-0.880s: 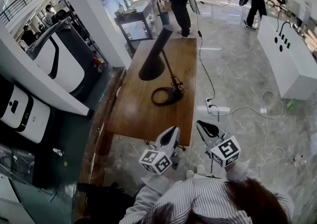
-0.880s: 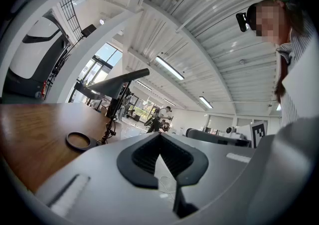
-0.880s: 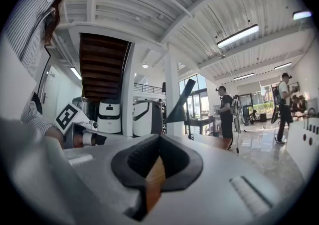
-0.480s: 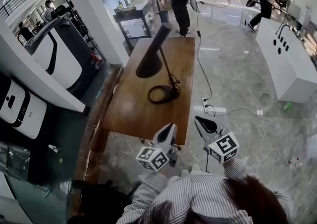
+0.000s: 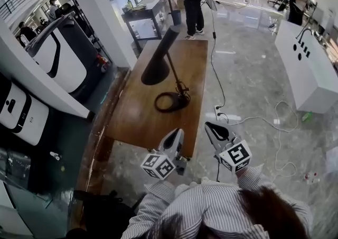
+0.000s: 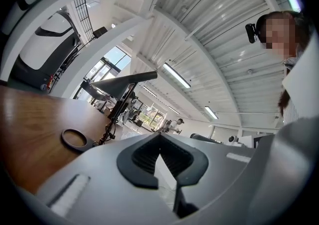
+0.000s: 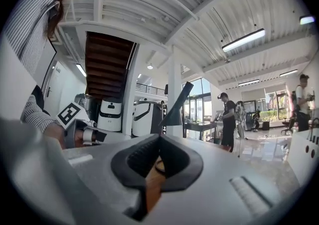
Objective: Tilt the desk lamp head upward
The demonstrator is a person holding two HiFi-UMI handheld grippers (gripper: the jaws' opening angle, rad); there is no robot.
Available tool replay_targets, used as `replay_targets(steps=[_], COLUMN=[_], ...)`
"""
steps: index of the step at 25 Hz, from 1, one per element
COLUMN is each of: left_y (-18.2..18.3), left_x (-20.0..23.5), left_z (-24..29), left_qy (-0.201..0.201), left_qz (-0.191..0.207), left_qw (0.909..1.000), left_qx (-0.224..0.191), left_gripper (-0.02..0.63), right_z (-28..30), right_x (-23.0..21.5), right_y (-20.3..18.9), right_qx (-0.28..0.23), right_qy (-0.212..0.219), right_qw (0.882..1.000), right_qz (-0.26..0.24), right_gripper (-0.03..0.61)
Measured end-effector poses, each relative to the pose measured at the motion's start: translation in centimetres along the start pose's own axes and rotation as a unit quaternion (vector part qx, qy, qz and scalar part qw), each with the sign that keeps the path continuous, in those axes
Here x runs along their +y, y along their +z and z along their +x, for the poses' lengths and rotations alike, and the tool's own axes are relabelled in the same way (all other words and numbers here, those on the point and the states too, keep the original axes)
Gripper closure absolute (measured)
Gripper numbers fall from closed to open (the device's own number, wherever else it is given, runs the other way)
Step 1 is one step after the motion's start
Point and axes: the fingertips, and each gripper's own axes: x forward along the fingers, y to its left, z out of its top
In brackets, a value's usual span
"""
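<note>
Desk lamp [image 5: 158, 62] ahead, left gripper [image 5: 178, 131], right gripper [image 5: 209, 125] level

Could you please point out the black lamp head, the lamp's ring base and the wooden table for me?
Black conical metal lamp head [image 5: 158, 59]: head view, middle of shade.
Black ring-shaped lamp base [image 5: 182, 101]: head view, ring's right side.
Brown wooden table [image 5: 140, 121]: head view, bare near surface.

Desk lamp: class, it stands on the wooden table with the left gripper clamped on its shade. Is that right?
No. The head view shows the left gripper at the wooden table's near edge, well clear of the desk lamp.
</note>
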Motion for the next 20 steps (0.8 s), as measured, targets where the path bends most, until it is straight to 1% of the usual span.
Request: replay_targets(steps=[5,7,11,14,17,20], left_y=[0.7,1.1,2.3,3.8,5.4,6.7], left_x=[0.9,1.6,3.8,5.9,8.5,11.3], left_z=[1.7,2.3,3.8,5.0,6.6,8.1], left_qy=[-0.005,-0.002,0.002,0.001,-0.004,0.004], left_qz=[-0.010,-0.018,-0.030,-0.040,-0.064,-0.061], left_qw=[0.9999,0.9997,0.9991,0.9985,0.9971,0.9971], left_qx=[-0.008,-0.015,-0.028,-0.037,-0.042,-0.044], left_gripper=[0.611,0.609,0.566,0.552,0.527,0.506], right_z=[1.3,1.8,3.8,6.4,10.0,13.7], right_x=[-2.7,-3.5,-4.8,-5.5,-6.5,-7.0], right_y=[1.1,1.1,-0.4,-1.3,-1.9,-2.3], right_qx=[0.000,0.001,0.014,0.025,0.039,0.060], right_qy=[0.007,0.013,0.015,0.016,0.015,0.025], right_qw=[0.999,0.998,0.998,0.997,0.997,0.995], right_qz=[-0.049,-0.057,-0.061,-0.066,-0.068,-0.078], right_gripper=[0.578,0.578,0.578,0.578,0.577,0.575])
